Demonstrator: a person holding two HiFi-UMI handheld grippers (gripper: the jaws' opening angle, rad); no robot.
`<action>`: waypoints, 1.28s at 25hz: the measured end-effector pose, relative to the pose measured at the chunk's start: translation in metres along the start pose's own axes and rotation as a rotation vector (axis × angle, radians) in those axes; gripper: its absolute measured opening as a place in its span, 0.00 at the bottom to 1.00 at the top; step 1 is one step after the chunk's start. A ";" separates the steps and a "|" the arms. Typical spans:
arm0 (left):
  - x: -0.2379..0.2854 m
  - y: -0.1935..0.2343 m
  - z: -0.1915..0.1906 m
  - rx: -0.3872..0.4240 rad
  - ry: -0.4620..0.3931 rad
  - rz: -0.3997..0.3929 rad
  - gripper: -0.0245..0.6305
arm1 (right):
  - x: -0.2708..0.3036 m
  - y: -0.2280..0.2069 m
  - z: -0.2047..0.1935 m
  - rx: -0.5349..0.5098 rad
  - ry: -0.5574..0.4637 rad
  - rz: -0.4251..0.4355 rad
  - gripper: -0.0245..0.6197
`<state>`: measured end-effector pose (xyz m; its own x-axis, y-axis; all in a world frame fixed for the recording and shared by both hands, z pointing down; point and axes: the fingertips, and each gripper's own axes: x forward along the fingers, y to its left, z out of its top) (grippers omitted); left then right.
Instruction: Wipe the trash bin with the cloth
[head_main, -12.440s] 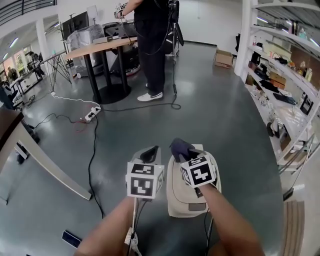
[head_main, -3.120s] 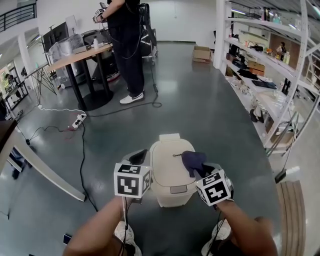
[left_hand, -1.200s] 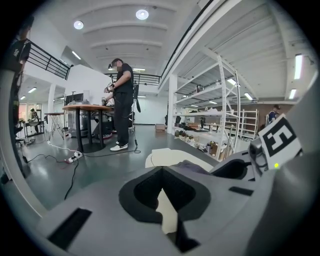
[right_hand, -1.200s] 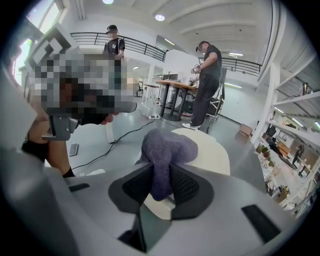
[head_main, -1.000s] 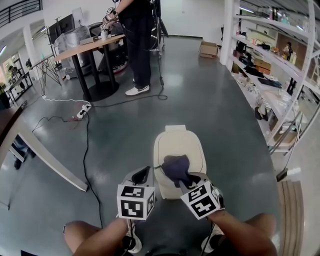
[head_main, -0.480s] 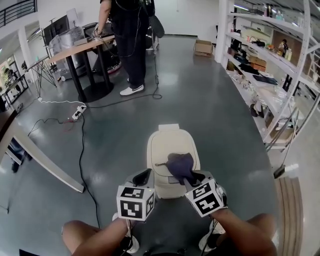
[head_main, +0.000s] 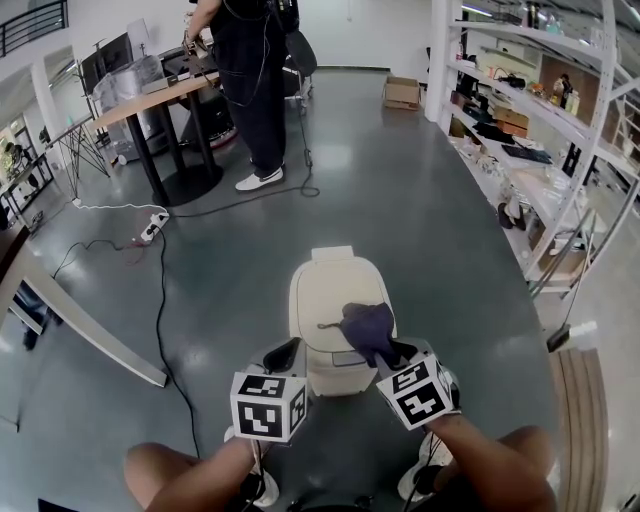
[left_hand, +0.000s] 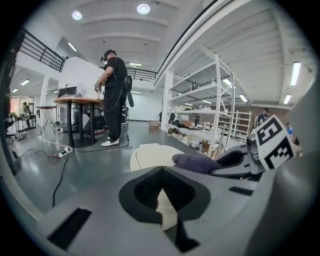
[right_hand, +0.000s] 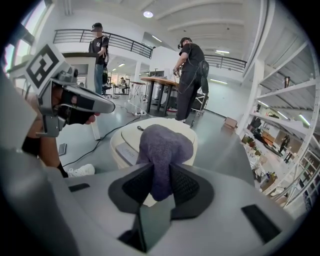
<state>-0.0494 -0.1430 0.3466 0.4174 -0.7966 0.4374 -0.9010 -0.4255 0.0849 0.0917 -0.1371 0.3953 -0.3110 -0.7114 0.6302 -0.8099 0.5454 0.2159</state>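
Right gripper view: right tongs (right_hand: 160, 182) clamp the cloth (right_hand: 163, 144) on the trash bin (right_hand: 125, 136); left tongs (left_hand: 160, 194) closed, empty.

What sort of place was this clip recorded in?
Probably a lab or workshop hall: a wide polished concrete floor, open metal shelving stacked with equipment, and a work table carrying gear, with cables trailing across the floor.

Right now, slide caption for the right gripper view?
Right tool clamps a dark purple cloth over the cream trash bin's lid.
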 end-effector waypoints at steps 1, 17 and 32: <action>0.001 -0.001 0.000 0.003 -0.003 -0.002 0.04 | 0.000 -0.001 -0.001 -0.002 0.001 -0.004 0.18; 0.003 -0.012 0.001 0.025 -0.007 -0.016 0.04 | -0.009 -0.030 -0.011 0.026 -0.017 -0.078 0.18; -0.056 0.030 -0.051 -0.097 -0.029 0.077 0.04 | -0.065 0.100 -0.025 0.030 -0.078 0.085 0.18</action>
<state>-0.1060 -0.0899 0.3701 0.3488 -0.8379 0.4198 -0.9370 -0.3202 0.1394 0.0436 -0.0255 0.3943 -0.4160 -0.6960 0.5852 -0.7929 0.5928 0.1413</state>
